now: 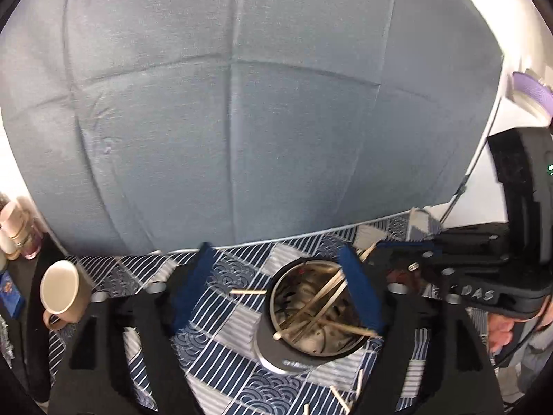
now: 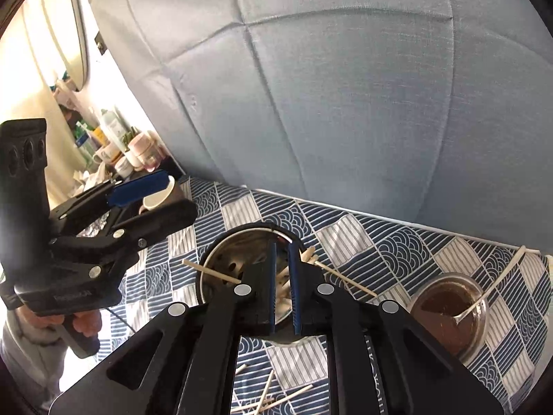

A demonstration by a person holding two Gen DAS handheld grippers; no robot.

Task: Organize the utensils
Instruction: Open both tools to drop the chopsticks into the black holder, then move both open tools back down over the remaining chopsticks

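Note:
A round metal utensil holder (image 1: 312, 314) stands on the blue patterned cloth and holds several chopsticks and metal utensils. My left gripper (image 1: 276, 252) is open, its blue-padded fingers spread wide, the right pad at the holder's rim. It also shows in the right wrist view (image 2: 152, 190). My right gripper (image 2: 282, 259) hovers over the holder (image 2: 238, 266), jaws nearly closed on a bundle of wooden sticks (image 2: 307, 256) standing in it. Its body shows in the left wrist view (image 1: 449, 259). Loose chopsticks (image 2: 269, 397) lie on the cloth in front.
A beige mug (image 1: 60, 292) lies at the left. A glass bowl of brown liquid with a spoon (image 2: 449, 311) sits at the right. A grey padded headboard (image 1: 242, 103) rises behind. Bottles and jars (image 2: 114, 145) crowd a side table at left.

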